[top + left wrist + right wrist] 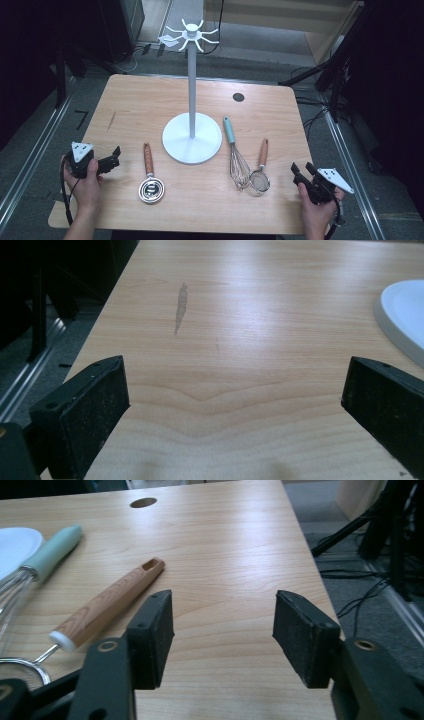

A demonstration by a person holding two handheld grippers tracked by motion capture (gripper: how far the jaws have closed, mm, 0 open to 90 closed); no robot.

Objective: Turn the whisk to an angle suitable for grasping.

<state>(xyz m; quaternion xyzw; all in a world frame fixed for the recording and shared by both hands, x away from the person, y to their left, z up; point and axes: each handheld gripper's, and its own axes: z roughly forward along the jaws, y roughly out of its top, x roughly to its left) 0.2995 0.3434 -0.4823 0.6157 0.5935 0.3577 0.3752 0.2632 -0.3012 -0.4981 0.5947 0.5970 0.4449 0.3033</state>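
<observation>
My wooden counter [150, 100] carries a white hook stand [192, 137] at its middle. Toward the near edge lie a wood-handled scoop [150, 185], a whisk [236, 155] and a small strainer [260, 172].

Bright overhead light on the wooden surface [150, 100]; soft glare streaks across it in both gripper views; dark surroundings; nearest jaw parts slightly blurred.

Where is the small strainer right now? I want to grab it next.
In the high view the strainer lies at the table's front right, just right of the whisk and left of the right gripper.
</observation>
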